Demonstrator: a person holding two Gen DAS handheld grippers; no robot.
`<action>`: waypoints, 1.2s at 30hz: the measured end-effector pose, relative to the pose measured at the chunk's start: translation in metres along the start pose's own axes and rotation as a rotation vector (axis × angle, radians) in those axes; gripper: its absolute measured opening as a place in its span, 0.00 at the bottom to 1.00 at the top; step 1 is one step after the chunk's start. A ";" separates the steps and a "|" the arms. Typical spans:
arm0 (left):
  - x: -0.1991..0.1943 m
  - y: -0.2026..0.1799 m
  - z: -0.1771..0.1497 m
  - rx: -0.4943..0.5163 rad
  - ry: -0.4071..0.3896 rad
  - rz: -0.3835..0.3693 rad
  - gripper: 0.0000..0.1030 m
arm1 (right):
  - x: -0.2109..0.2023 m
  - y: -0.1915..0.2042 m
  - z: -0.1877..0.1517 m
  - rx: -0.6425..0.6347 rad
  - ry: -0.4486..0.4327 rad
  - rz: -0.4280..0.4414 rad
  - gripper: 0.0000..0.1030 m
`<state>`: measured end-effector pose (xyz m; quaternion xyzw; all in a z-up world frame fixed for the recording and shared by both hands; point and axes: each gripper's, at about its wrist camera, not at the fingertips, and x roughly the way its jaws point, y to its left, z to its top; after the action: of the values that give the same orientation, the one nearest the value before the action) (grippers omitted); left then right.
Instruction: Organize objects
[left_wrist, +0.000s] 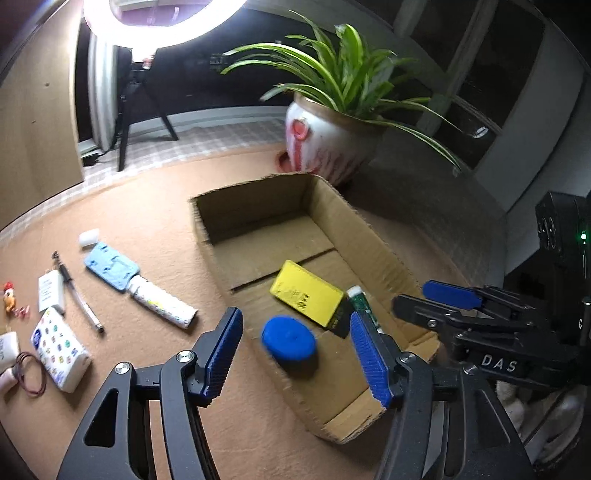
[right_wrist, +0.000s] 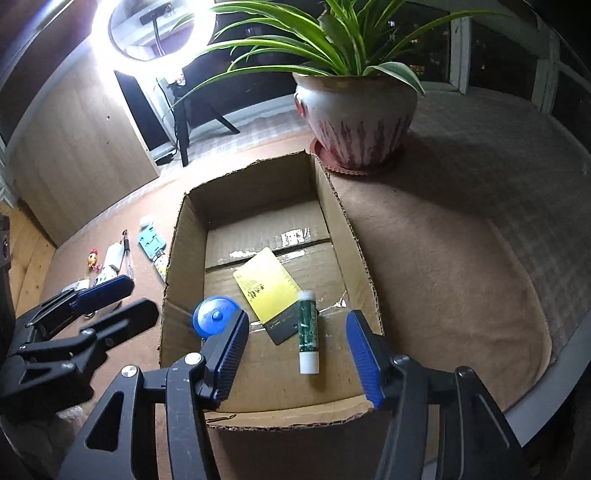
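Two hand-held grippers hover over an open cardboard box on a tan-covered desk.

Left wrist view: the left gripper (left_wrist: 295, 350) stands released, jaws apart and holding nothing, above the near end of the cardboard box (left_wrist: 376, 254). A blurred blue round lid (left_wrist: 289, 339) shows between the fingers, touching neither. A yellow box (left_wrist: 306, 293) lies in the cardboard box; a green stick (left_wrist: 364, 301) beside it is partly hidden by a finger. Right wrist view: the right gripper (right_wrist: 295, 358) is also released and empty. The green stick (right_wrist: 307, 328) lies between its fingers, untouched, overlapping the yellow box (right_wrist: 269, 291). The blue lid (right_wrist: 214, 317) is at the near left corner, partly covered by the left finger.
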<state>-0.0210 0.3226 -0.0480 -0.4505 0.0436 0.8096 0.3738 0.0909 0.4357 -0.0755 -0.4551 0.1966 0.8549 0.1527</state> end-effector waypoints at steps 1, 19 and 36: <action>-0.002 0.004 -0.001 -0.006 0.001 0.005 0.63 | 0.000 0.000 0.000 0.007 0.001 0.006 0.50; -0.063 0.115 -0.044 -0.166 0.000 0.144 0.62 | -0.001 0.078 0.001 -0.066 -0.004 0.139 0.50; -0.098 0.303 -0.069 -0.360 0.055 0.378 0.62 | 0.022 0.155 -0.024 -0.155 0.080 0.206 0.50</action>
<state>-0.1372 0.0219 -0.0947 -0.5156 -0.0077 0.8471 0.1282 0.0285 0.2906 -0.0755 -0.4769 0.1817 0.8597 0.0206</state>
